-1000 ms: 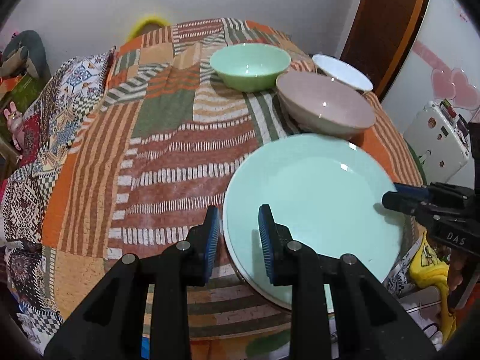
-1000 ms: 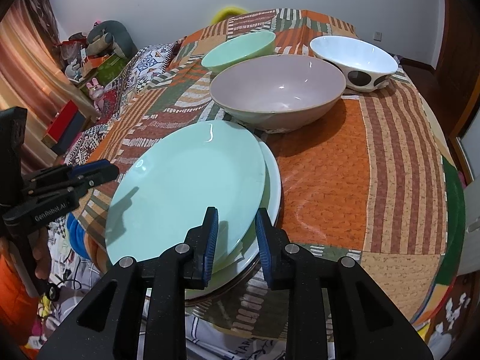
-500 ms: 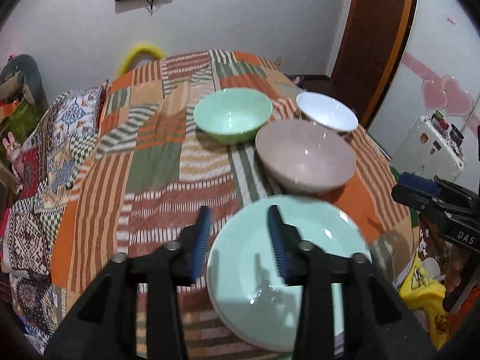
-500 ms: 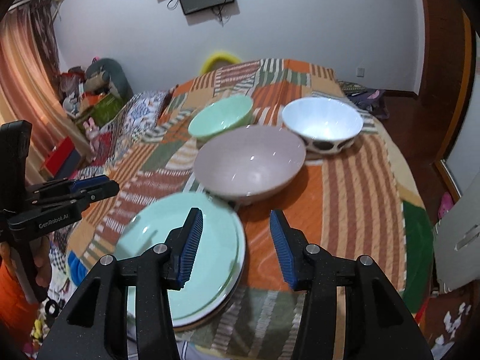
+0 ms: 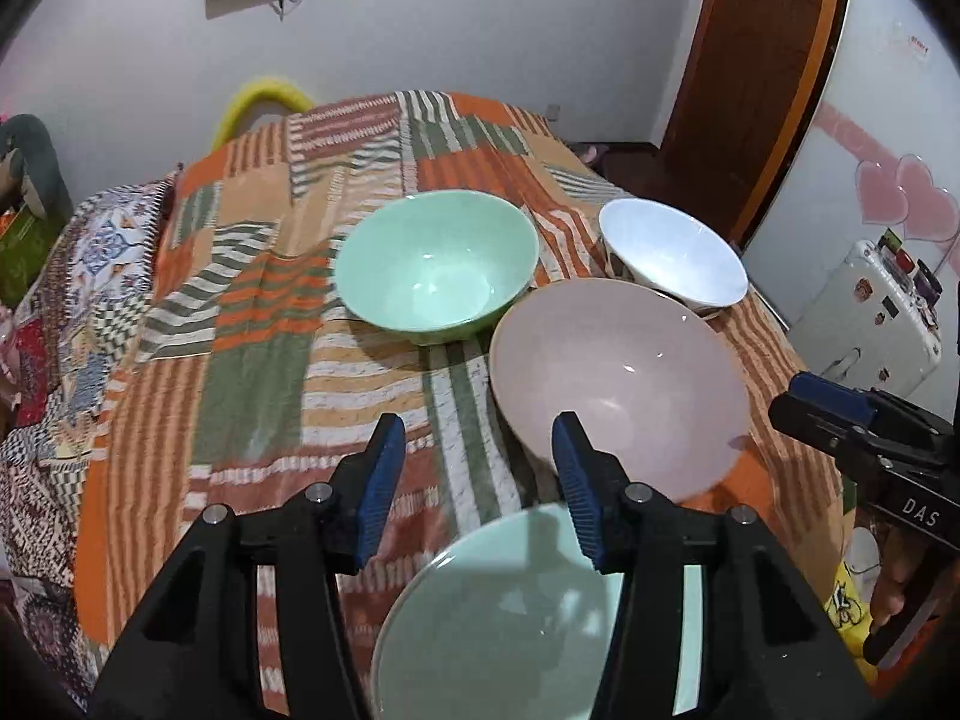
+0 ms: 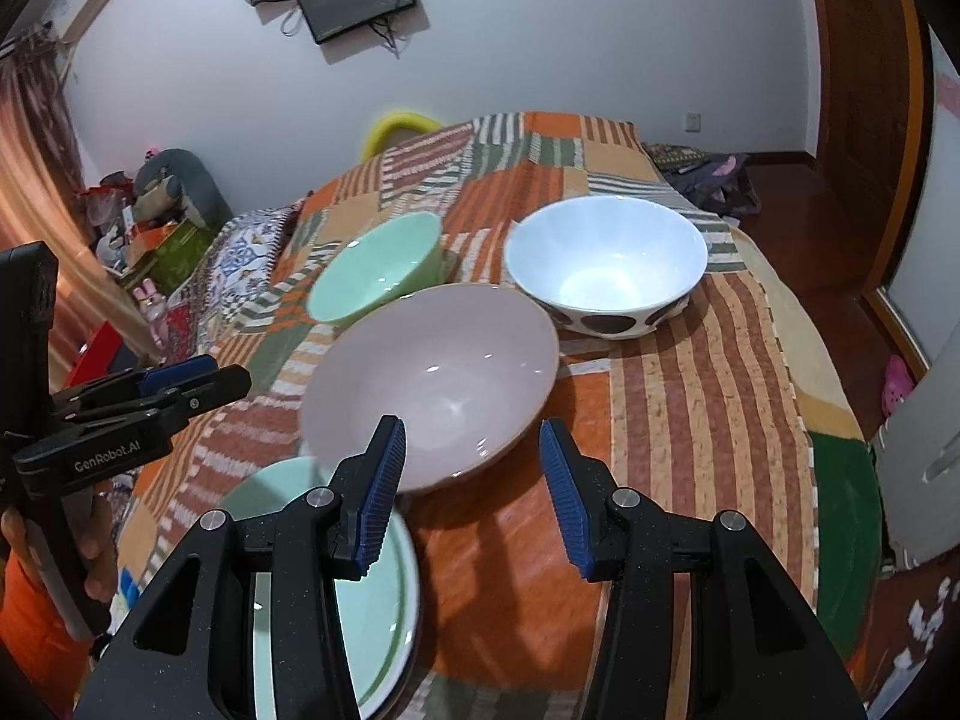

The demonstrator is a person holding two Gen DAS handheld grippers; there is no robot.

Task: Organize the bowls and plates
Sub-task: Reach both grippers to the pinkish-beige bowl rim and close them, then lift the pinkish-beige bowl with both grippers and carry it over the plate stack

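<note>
The plates (image 6: 384,594) lie stacked at the near edge of the patchwork cloth (image 6: 678,420), mint plate on top; the bowls remain loose. Taking the pink bowl (image 6: 432,396) as landmark: the stack sits just in front of it, the green bowl (image 5: 435,264) just behind it, the white bowl (image 6: 606,264) behind it to the other side. The left gripper (image 5: 474,486) and the right gripper (image 6: 471,492) both hover with jaws spread wide, holding nothing. The likely next step is nesting bowls: each gripper should straddle one rim wall, close firmly, and lift level, because glazed rims probably slip.
</note>
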